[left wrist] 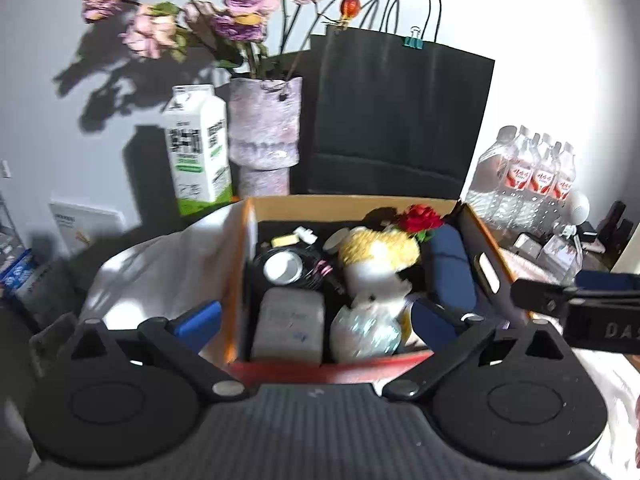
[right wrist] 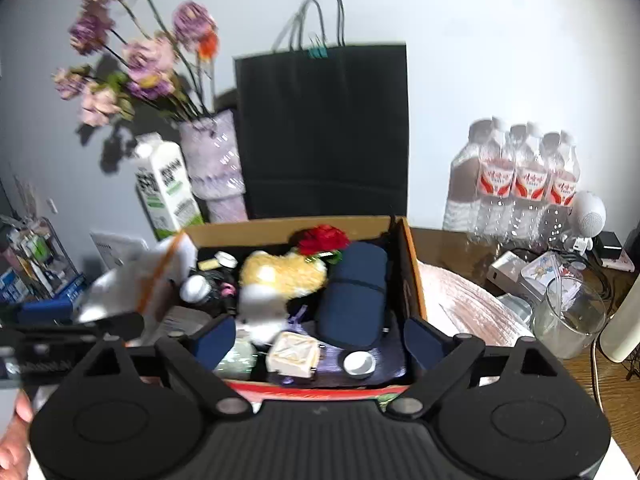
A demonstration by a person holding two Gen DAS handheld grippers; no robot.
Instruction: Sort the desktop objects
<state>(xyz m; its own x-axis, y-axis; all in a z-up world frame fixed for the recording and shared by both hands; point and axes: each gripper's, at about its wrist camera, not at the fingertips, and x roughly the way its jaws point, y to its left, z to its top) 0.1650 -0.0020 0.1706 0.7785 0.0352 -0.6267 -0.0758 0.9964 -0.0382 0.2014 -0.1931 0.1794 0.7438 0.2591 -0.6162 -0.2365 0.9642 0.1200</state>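
hovering over the near edge of the cardboard box [left wrist: 340,204], the left gripper [left wrist: 316,320] has its blue pads spread wide with nothing between them; the right gripper [right wrist: 320,338] is likewise wide and empty. no earlier view is given, so only this stance can be told.

from the left gripper, the box contents lie straight ahead at twelve o'clock: a grey-white pack [left wrist: 290,326] and a crinkled clear-wrapped bundle [left wrist: 366,332] closest, then a yellow and white plush toy [left wrist: 378,264], a white round lid [left wrist: 283,267], and a red rose [left wrist: 420,218] at the far wall. a navy pouch [left wrist: 452,268] lies at one o'clock, its long axis running away from the gripper along the box's right wall. the right gripper sits nearer that pouch, which is just ahead of it, with a small cream packet [right wrist: 294,354] and a white cap [right wrist: 359,363] right at its pads.

whatever still needs sorting is probably outside the box: at two o'clock of the right gripper, on the worktop [right wrist: 612,392], stand a glass jar [right wrist: 572,320] and small clutter. beyond at twelve o'clock rise a black paper bag [left wrist: 400,120], a vase of purple flowers [left wrist: 264,128], a milk carton [left wrist: 198,148] and water bottles [left wrist: 528,172]; the box's raised right wall stands between the grippers and that side.
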